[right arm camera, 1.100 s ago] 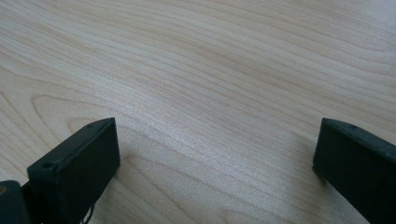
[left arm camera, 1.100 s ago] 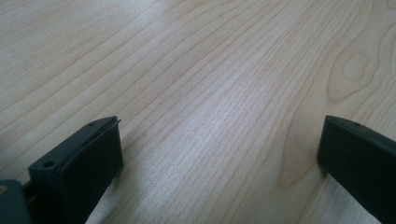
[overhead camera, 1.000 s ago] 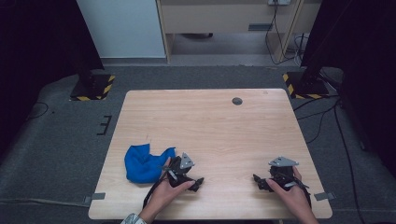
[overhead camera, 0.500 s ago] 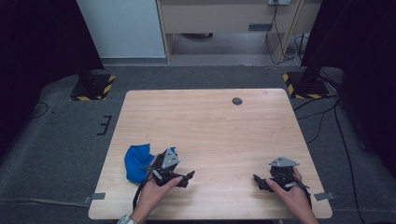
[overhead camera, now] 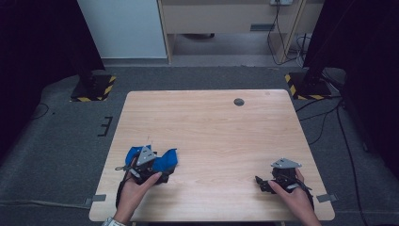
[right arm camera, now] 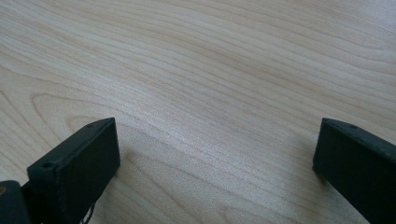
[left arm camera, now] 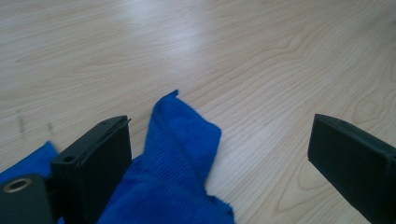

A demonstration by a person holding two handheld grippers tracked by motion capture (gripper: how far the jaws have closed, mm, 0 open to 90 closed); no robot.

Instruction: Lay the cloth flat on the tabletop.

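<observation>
Barely begun: left gripper (left arm camera: 219,163) wide over crumpled blue cloth (left arm camera: 180,163) (no grip yet), right gripper (right arm camera: 215,163) wide above bare table (overhead camera: 211,122).

Each hand-held gripper, left (overhead camera: 149,170) and right (overhead camera: 277,181), is black with 2 blocky, flat-faced jaws and a grey 3-cornered plate on top. A black cable trails from the left one at lower left of the frame. A round hole marks its left jaw's base.

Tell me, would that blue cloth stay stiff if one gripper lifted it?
Probably not: the cloth lies crumpled in soft folds, so it would likely droop. Its ribbed, fuzzy weave suggests the left gripper, jaws open around it, would hold it without slipping. It looks light.
</observation>
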